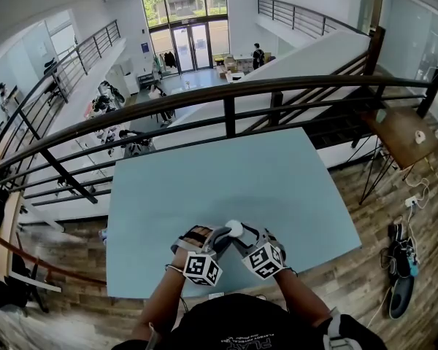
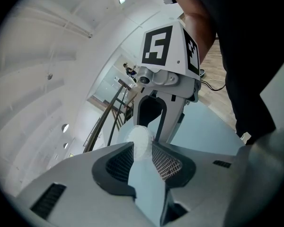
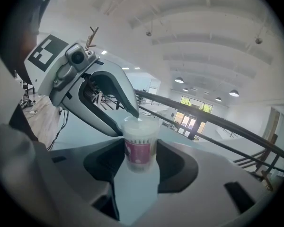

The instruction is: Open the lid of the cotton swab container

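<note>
- Cotton swab container [image 3: 140, 143]: pinched at its labelled body by right claw [image 3: 141, 151], at the worktop's [image 1: 226, 173] 6 o'clock edge.
- Lid [image 2: 141, 140]: nipped by left claw [image 2: 143, 151].
- Risk: the shallow lid rim may let the left claw slip; a sudden pop could jerk the container loose.

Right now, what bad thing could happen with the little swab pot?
The right gripper holds the cotton swab container by its sides over the table, so a slack grip might let it drop. The left gripper pinches the lid only at its rim; if the lid pops off suddenly, the container could jerk and swabs might spill.
</note>
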A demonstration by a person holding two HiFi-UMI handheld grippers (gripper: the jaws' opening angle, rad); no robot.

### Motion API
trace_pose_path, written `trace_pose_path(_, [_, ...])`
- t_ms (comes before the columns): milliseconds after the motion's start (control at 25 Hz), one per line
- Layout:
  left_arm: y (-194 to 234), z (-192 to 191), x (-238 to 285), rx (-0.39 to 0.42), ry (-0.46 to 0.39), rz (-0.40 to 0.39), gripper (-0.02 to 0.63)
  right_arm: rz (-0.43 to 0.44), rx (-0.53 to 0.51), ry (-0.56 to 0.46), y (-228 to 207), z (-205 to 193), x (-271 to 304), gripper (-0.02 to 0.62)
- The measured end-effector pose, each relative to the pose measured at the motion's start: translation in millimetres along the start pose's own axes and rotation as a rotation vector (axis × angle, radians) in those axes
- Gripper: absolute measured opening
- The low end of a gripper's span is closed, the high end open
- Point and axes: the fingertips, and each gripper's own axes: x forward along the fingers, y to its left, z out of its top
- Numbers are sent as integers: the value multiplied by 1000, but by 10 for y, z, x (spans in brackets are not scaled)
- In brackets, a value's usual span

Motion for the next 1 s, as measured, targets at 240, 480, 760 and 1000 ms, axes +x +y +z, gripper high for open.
trace_pose_path(240, [35,26,-32,-2,4,4,121,-4,-5,-16,-16,47,-35,213])
trace_pose_path(480, [0,-3,-57,-10,4,-7,112,2,-15,-16,29,42,-26,212])
trace_pose_path(760, [-3,-11,-68,-6,2,-8,107,3,-24,-30,38,50,-24,209])
trace_pose_path(1000, [6,6,-104,-3,2,-22,100,-4,-44,-32,42,81,-53,209])
